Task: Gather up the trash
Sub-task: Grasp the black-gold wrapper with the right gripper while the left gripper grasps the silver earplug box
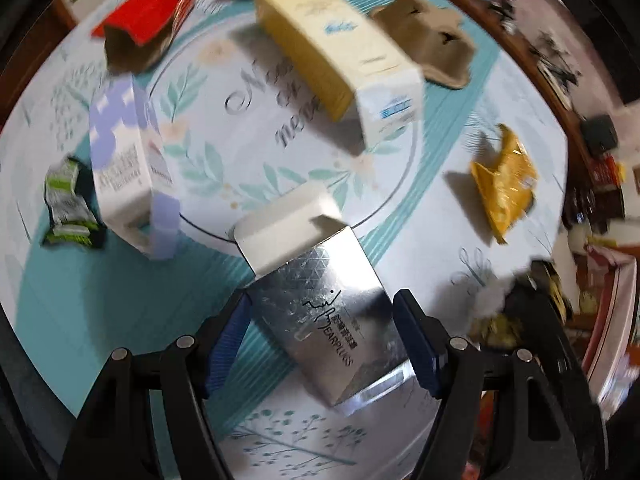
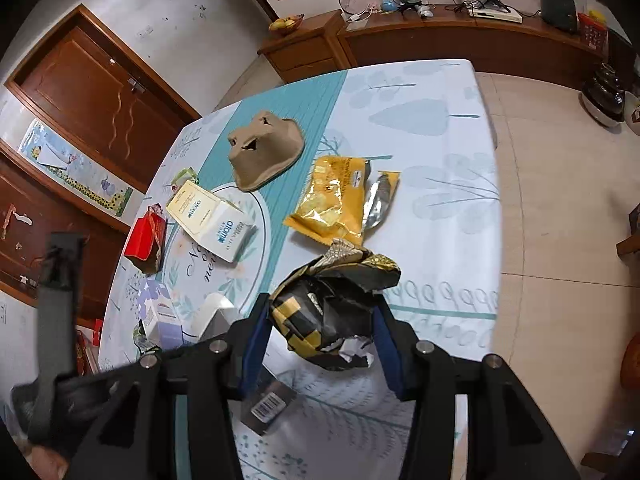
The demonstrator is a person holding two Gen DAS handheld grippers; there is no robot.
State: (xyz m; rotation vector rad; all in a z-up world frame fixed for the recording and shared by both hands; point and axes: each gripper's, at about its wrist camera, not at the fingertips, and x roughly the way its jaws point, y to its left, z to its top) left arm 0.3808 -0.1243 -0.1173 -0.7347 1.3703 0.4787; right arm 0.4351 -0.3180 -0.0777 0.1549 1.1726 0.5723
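A silver box (image 1: 316, 320) with its white flap open lies on the patterned tablecloth (image 1: 100, 300). My left gripper (image 1: 322, 296) points down over it and is open, one blue pad close to each long side. In the right wrist view the box's barcode end (image 2: 268, 404) shows under my right gripper (image 2: 321, 300). That gripper is shut on a crumpled black-and-yellow wrapper (image 2: 332, 308), with the pads against both its sides just above the table. In the left wrist view the wrapper (image 1: 496, 320) is only a blur at the right.
Other trash lies on the table: a yellow snack bag (image 2: 332, 200), a brown pulp tray (image 2: 264, 152), a cream carton (image 1: 336, 60), a red box (image 1: 148, 28), a lilac box (image 1: 124, 152) and a green wrapper (image 1: 66, 208). The table edge (image 2: 494, 184) drops to tiled floor.
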